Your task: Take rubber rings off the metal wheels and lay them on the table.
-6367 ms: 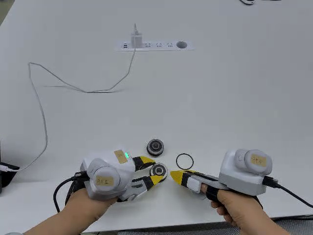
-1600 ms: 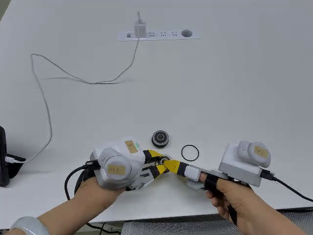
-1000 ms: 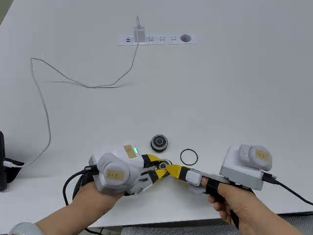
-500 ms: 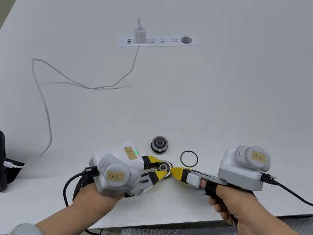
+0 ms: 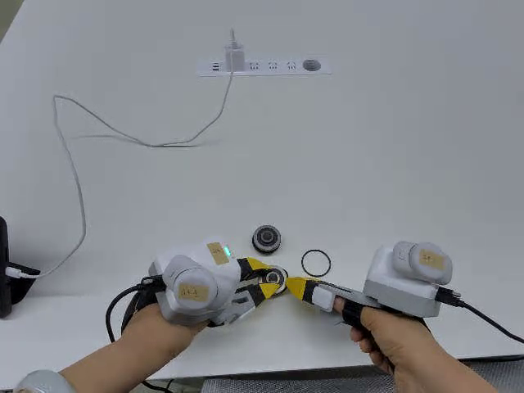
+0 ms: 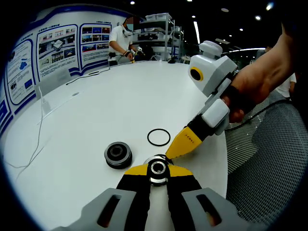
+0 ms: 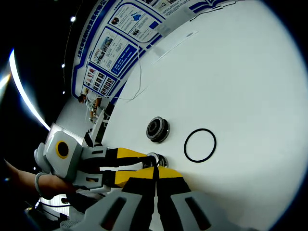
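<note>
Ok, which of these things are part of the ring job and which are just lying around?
Part of the job: held wheel, clamped in the left gripper; right gripper, tip at that wheel; second wheel, lying free; loose rubber ring beside it.
Just lying about: power strip; charger with white cable; black device at far left.

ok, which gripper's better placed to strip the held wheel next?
Right, likely. The left gripper is shut on the wheel and holds it. The right gripper has its closed tips at the wheel's rim, so it can do the pulling.
</note>
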Tool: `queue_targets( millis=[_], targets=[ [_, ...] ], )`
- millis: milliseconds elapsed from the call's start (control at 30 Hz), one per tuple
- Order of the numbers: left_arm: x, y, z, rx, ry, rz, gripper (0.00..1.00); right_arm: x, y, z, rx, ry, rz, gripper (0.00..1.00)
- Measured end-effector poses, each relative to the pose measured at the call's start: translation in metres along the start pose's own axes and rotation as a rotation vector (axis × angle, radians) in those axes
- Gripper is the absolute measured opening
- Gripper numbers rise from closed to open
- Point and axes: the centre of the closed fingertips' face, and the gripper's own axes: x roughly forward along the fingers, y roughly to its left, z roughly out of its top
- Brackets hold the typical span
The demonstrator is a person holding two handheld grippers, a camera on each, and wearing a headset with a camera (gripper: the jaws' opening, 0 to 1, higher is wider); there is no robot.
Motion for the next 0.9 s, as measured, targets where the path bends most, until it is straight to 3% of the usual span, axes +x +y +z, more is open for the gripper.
queue_targets(
  millis=[733,900],
  targets=[
    [0.000,0.000,-0.001,0.002,-0.001,-0.003,0.12,0.001,0.009,0.001,0.023,0.000,0.034,0.01],
    [0.000,0.000,-0.001,0.003,-0.002,-0.005,0.12,0.002,0.017,0.002,0.032,-0.002,0.060,0.01]
  ],
)
